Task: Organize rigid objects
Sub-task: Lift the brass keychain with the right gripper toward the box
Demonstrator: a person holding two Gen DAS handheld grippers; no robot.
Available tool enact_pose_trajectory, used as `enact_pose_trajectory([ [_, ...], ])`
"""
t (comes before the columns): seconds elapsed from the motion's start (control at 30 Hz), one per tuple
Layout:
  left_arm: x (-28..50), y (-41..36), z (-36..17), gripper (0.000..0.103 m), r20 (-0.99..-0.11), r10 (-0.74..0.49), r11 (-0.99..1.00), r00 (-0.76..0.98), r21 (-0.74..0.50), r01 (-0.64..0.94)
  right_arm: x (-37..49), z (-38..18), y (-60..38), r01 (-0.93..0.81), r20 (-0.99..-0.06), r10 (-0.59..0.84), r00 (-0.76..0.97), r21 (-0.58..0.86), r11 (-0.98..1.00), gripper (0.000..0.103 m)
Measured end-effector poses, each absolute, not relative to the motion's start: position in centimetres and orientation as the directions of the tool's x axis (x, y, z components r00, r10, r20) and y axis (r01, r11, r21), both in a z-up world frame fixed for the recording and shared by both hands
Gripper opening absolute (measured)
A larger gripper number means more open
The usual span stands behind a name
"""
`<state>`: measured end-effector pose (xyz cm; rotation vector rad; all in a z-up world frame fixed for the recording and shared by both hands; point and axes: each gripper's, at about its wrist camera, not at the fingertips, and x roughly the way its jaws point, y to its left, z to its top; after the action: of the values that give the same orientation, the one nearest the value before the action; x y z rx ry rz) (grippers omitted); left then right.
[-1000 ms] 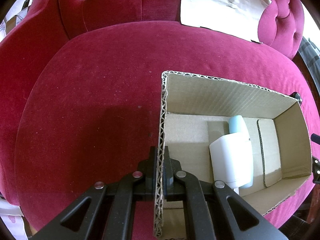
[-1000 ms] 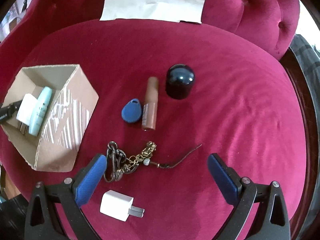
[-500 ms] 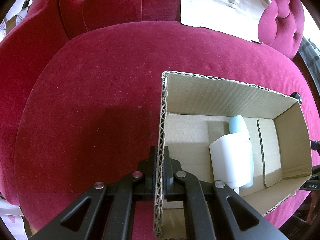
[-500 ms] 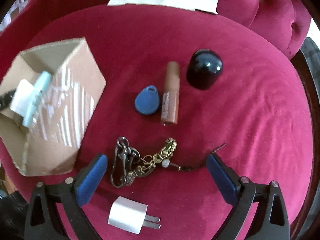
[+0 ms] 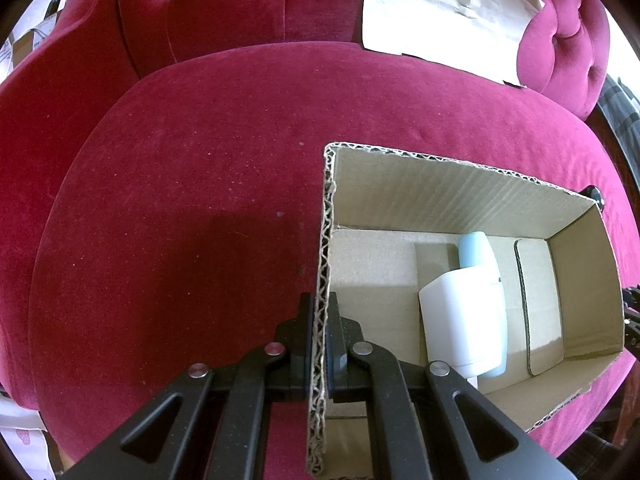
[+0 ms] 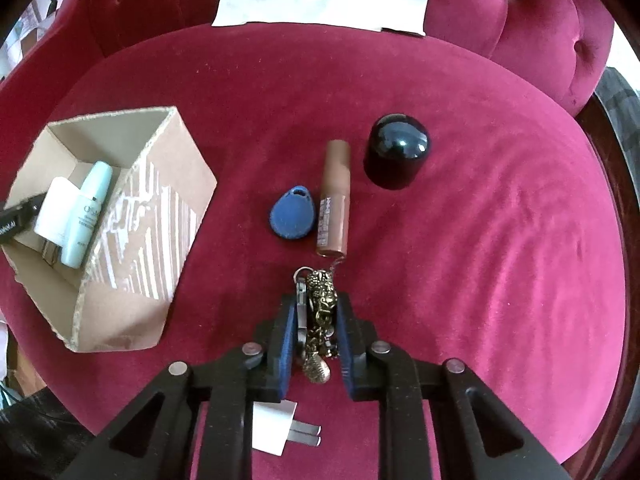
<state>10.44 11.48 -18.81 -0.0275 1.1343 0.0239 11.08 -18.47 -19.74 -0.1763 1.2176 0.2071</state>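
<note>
Keychain (image 6: 318,320), a bunched brass charm and clip, is the thing now being collected, but the left wrist view shows only its destination. There the left gripper (image 5: 319,344) has its jaws pressed together on the near wall of the cardboard box (image 5: 460,196), steadying it on the red velvet seat (image 5: 180,220); a white bottle (image 5: 460,320) and a pale blue tube (image 5: 476,252) lie inside.

From the right wrist view, the right gripper (image 6: 316,332) has just been closing, and its blue pads (image 6: 285,344) pinch the keychain just above the seat. A blue fob (image 6: 292,216), brown tube (image 6: 334,196), black dome cap (image 6: 396,156) and white plug (image 6: 276,424) remain loose. I judge the grasp made; next comes a lift clearing the brown tube, then a carry left over the box.
</note>
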Motion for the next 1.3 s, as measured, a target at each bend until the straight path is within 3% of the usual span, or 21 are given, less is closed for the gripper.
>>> enact_pose_trajectory([
  [1.3, 10.6, 11.4, -18.8, 0.005, -0.905, 0.009, 0.999, 0.425, -0.007, -0.036, 10.7, -10.3, -19.3, -0.233, -0.865, 0.105, 0.49, -0.014, 0.972, 0.017],
])
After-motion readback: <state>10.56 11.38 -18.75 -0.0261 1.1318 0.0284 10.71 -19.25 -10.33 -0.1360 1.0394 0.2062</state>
